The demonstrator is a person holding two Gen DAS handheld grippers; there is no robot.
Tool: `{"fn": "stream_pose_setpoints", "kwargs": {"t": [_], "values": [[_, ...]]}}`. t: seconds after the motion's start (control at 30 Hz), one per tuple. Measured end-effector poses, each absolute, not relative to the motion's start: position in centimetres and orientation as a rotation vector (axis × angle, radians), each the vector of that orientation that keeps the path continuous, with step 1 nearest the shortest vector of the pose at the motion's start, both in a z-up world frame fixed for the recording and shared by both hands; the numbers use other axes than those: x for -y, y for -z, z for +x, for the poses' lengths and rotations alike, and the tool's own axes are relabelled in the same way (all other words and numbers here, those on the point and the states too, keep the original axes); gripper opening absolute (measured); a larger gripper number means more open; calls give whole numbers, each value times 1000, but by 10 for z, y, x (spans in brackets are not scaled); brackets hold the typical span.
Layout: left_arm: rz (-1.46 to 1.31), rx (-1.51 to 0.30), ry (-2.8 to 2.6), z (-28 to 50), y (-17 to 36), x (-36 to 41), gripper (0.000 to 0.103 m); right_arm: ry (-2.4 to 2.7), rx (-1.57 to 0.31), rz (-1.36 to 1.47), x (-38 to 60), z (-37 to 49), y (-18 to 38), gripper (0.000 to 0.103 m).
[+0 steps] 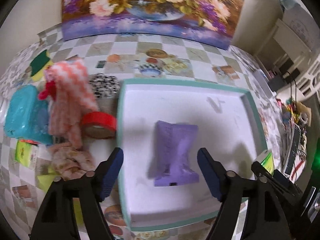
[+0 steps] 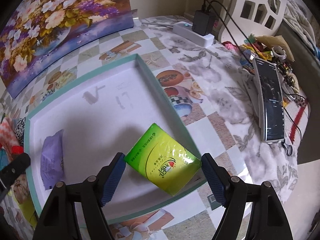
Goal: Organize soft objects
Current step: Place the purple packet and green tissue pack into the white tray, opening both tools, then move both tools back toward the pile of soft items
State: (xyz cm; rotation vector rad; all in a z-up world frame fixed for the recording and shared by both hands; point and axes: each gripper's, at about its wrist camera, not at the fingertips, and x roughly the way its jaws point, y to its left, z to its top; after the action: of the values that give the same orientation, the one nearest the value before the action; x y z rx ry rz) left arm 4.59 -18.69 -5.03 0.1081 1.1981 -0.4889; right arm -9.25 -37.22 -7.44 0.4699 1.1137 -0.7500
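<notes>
views differ: left wrist cam shows the pile beside the tray's left edge w/ pink-white knit cloth (image 1: 70, 92), red tape roll (image 1: 99, 125), teal plastic box (image 1: 26, 114), green-yellow sponge (image 1: 40, 64), black-white patterned cloth (image 1: 104, 87) and crumpled beige cloth (image 1: 72, 160). right wrist cam only catches slivers of that pile at its left border, but shows stuff on the tray's other side: phone (image 2: 270, 102) propped upright, white power strip (image 2: 192, 33) w/ black adapter (image 2: 203, 23), clutter behind.

tray (image 1: 254, 120) is shallow, white inside w/ teal rim, sits on checked tablecloth (image 1: 200, 52). flower painting (image 1: 152, 6) leans at the table's back.

in tray: purple tissue pack (image 1: 176, 154) lying flat, and green tissue pack (image 2: 163, 160) near the right rim, one corner over the edge or on it, can't tell.

left gripper (image 1: 160, 172) jaws apart, purple pack between them but not touching the pads. right gripper (image 2: 163, 177) jaws apart too, green pack between; it looks close to both pads, contact unclear, not squeezed.
</notes>
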Motion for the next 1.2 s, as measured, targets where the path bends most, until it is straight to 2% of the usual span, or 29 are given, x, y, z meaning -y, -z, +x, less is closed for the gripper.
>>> {"fn": "stream_pose_setpoints", "kwargs": {"t": [0.03,0.13,0.23,0.33,0.83,1.2], "values": [[103,-1194,469,48,50,182,78,747,-1116,464,371,-92,75,83],[86,-1183,434,52,49,172,90,743,-1117,441,366,-90,75,92],[83,-1162,385,56,48,161,93,717,-1097,438,362,-88,73,103],[68,-1153,349,58,49,149,97,698,-1077,433,358,-87,71,103],[59,-1141,289,55,51,125,97,642,-1089,397,338,-81,70,103],[59,-1167,262,53,50,109,97,610,-1030,417,328,-82,55,103]]}}
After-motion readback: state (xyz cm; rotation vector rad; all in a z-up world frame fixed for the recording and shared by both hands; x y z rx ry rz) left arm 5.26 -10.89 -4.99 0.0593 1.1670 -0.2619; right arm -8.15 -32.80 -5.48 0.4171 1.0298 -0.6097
